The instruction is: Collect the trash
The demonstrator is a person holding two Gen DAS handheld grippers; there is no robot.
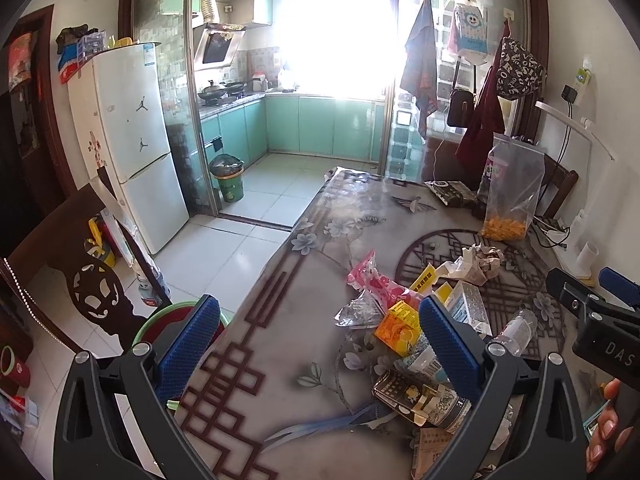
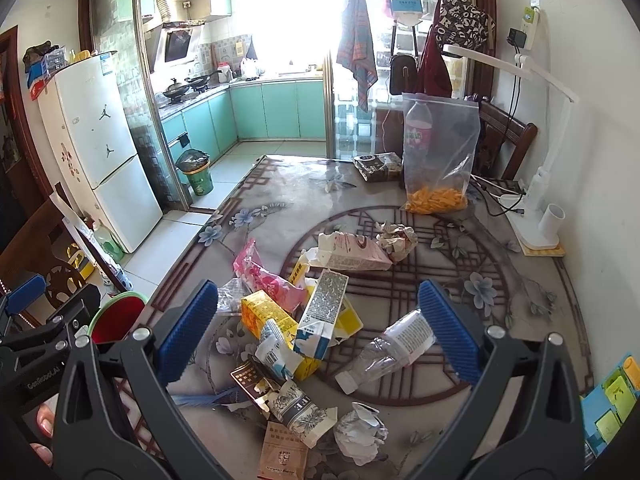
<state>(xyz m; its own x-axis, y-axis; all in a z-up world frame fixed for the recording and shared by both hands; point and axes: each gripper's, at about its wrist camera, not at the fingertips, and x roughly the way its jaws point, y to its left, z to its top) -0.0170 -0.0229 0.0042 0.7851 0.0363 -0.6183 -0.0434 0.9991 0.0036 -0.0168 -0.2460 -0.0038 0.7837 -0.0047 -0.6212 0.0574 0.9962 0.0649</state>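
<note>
Both tongs, left (image 1: pixel 320 340) and right (image 2: pixel 318 330), gape wide and empty; the litter of crushed cartons and wrappers (image 2: pixel 304 320) beside the red-lined green bin (image 2: pixel 116 316) lies uncollected.

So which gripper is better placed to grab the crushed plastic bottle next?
Right. The right gripper is open, with the crushed plastic bottle lying beside its right-hand finger. The left gripper sits further left, near the table edge.

Ahead of me a white fridge (image 2: pixel 100 148) stands left of the kitchen doorway, with teal cabinets (image 2: pixel 276 110) and a wok (image 2: pixel 176 89) on the stove beyond. A white desk lamp (image 2: pixel 536 184) sits at the table's right edge by the wall. A checked cloth (image 2: pixel 357 52) and dark bag (image 2: pixel 404 74) hang near the window.
</note>
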